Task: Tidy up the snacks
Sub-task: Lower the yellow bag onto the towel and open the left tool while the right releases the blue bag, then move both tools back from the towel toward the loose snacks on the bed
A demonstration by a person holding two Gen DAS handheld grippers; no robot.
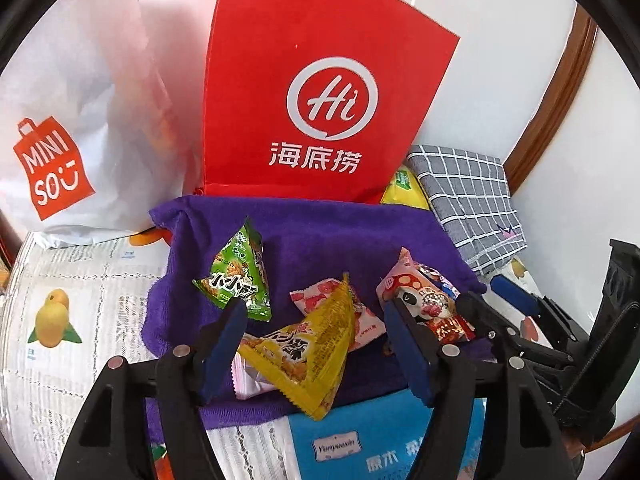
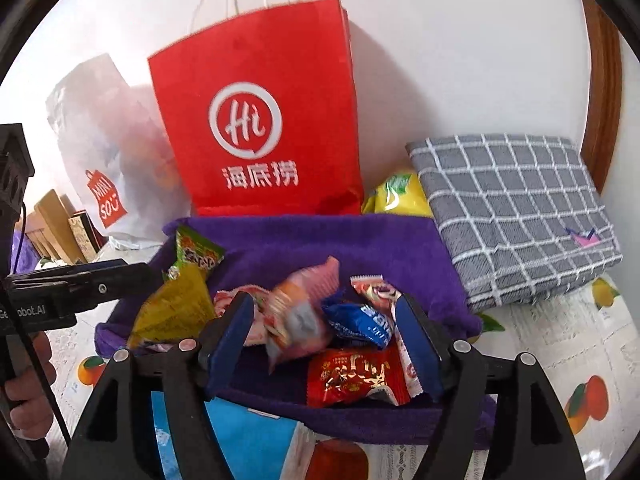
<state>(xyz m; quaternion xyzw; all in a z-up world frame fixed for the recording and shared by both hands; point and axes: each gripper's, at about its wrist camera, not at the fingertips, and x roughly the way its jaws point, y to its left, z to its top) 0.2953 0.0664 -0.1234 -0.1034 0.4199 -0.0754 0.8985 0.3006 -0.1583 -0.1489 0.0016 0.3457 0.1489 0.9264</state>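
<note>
Several snack packets lie on a purple towel (image 1: 320, 236). My left gripper (image 1: 316, 328) is open, its fingers either side of a yellow triangular packet (image 1: 312, 352). A green triangular packet (image 1: 240, 276) lies to its left, a pink packet (image 1: 416, 288) to its right. My right gripper (image 2: 326, 320) is open over a blurred pink packet (image 2: 296, 312), a blue packet (image 2: 360, 320) and a red packet (image 2: 356, 376). The right gripper also shows in the left wrist view (image 1: 492, 296) beside the pink packet. The red paper bag (image 2: 260, 128) stands behind the towel.
A white Miniso plastic bag (image 1: 72, 128) stands left of the red bag. A folded grey checked cloth (image 2: 516, 208) and a yellow packet (image 2: 400, 196) lie at the right. A blue box (image 1: 360, 440) lies under the towel's near edge. The wall is close behind.
</note>
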